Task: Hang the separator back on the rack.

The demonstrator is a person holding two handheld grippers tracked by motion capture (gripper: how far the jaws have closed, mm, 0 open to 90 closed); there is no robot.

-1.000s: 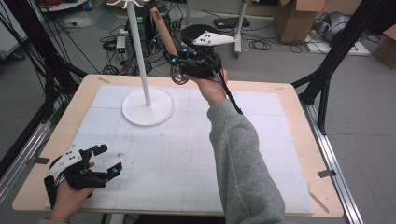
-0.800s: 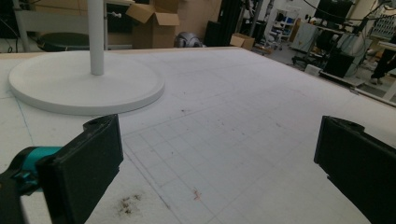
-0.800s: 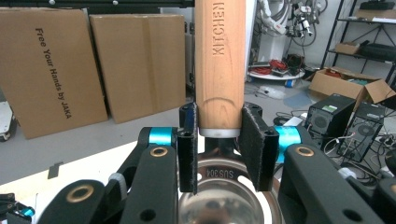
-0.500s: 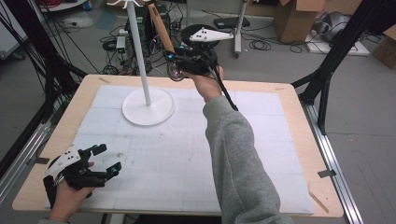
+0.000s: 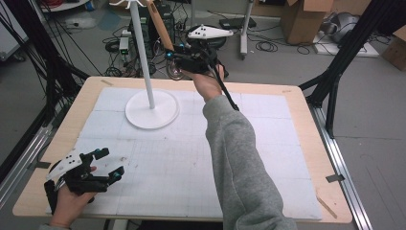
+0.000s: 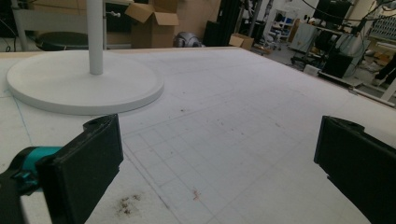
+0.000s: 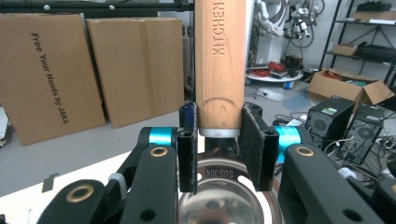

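My right gripper (image 5: 181, 58) is held up over the table's far edge, shut on a kitchen utensil. Its wooden handle (image 5: 160, 26) slants up to the left, close to the hooks on top of the white stand (image 5: 143, 57). In the right gripper view both pads clamp the lower end of the handle (image 7: 219, 60), which is marked KITCHEN. The steel head (image 7: 224, 196) hangs just under my right gripper (image 7: 219, 144). My left gripper (image 5: 110, 163) rests open at the table's front left corner. Between its jaws lies bare mat, and the left gripper (image 6: 219, 154) faces the stand's round base (image 6: 84, 88).
The stand's base (image 5: 152, 109) sits on the white gridded mat (image 5: 201, 158) at the back left. Black frame posts (image 5: 335, 81) stand by the right side. Cables and cardboard boxes (image 5: 306, 19) lie on the floor behind the table.
My right gripper has edged up and slightly left with the utensil, bringing the handle's end nearer the stand's top. The left gripper has stayed in place.
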